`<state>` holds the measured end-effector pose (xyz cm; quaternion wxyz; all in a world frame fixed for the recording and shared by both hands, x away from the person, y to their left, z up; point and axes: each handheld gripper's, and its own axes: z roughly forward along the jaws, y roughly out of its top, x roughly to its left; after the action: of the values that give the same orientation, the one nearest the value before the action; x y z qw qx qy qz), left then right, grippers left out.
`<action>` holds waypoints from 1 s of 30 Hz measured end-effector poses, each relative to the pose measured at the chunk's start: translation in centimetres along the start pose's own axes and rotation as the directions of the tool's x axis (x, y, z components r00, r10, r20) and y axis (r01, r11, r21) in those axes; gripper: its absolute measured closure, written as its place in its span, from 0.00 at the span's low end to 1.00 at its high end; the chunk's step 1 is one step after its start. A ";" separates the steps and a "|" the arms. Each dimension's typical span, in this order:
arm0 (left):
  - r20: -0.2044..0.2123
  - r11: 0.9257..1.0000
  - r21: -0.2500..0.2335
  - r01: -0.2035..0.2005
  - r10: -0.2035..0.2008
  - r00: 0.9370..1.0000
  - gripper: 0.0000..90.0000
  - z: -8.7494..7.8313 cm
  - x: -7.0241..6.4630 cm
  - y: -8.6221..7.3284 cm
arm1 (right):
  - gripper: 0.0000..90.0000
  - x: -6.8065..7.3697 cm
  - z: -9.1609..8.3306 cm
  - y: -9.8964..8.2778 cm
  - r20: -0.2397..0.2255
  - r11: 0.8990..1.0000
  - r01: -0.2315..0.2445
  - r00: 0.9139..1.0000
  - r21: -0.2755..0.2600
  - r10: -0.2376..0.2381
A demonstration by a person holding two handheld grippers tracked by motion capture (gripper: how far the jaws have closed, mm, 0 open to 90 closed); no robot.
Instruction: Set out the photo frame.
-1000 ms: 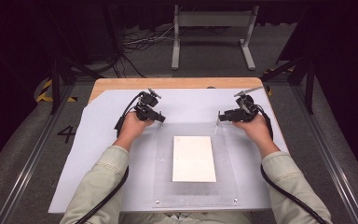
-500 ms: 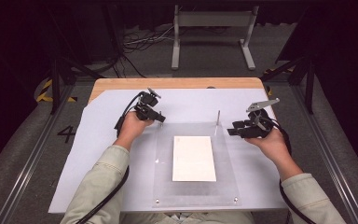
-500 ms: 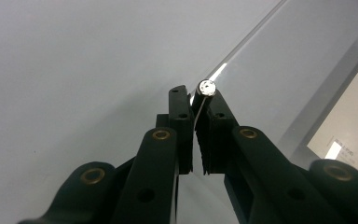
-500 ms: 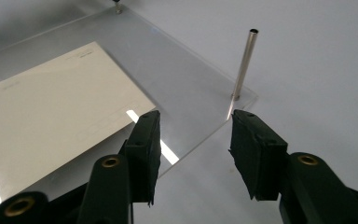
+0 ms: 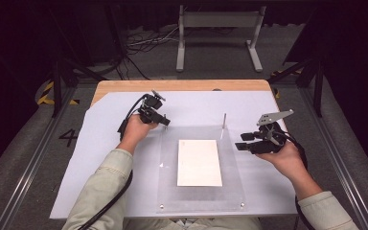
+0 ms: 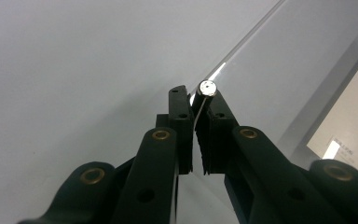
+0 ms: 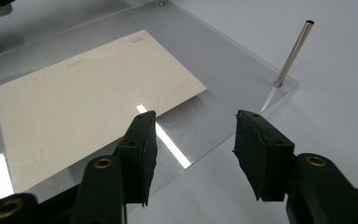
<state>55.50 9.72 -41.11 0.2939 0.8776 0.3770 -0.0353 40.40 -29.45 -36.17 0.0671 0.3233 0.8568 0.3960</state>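
A clear acrylic plate (image 5: pixel 235 163) lies on the white sheet (image 5: pixel 91 158) covering the table, with a cream rectangular card (image 5: pixel 199 162) under it. Its far-left corner post (image 6: pixel 208 87) is clamped by the closed left gripper (image 5: pixel 163 120). The right gripper (image 5: pixel 242 146), off the plate's right edge, is held about half open with nothing between its jaws, which have just been opening. A thin metal post (image 7: pixel 292 51) stands at the far-right corner.

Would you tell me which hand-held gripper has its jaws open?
The right hand-held gripper: its jaws stand apart, empty, beside the clear sheet; the left is shut.
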 end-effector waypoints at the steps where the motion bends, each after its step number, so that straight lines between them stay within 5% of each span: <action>1: -0.003 1.000 -0.001 0.001 -0.001 1.000 0.95 0.0 0.0 0.0 | 0.54 0.1 -0.1 -0.1 -0.003 1.000 -0.004 1.000 -0.002 0.004; 20: 0.004 1.000 -0.002 0.005 -0.005 1.000 0.94 0.1 0.1 0.0 | 0.46 3.6 -1.8 -2.3 -0.024 0.998 0.057 0.998 0.002 -0.057; 30: 0.002 1.000 0.004 0.003 -0.003 1.000 0.94 0.1 0.0 0.0 | 0.42 6.1 -2.4 -2.5 -0.068 0.992 0.125 0.990 -0.005 -0.125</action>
<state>55.55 9.70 -41.19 0.2924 0.8775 0.3782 -0.0373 33.51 -28.43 -35.46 0.0626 0.2554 0.8770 0.4021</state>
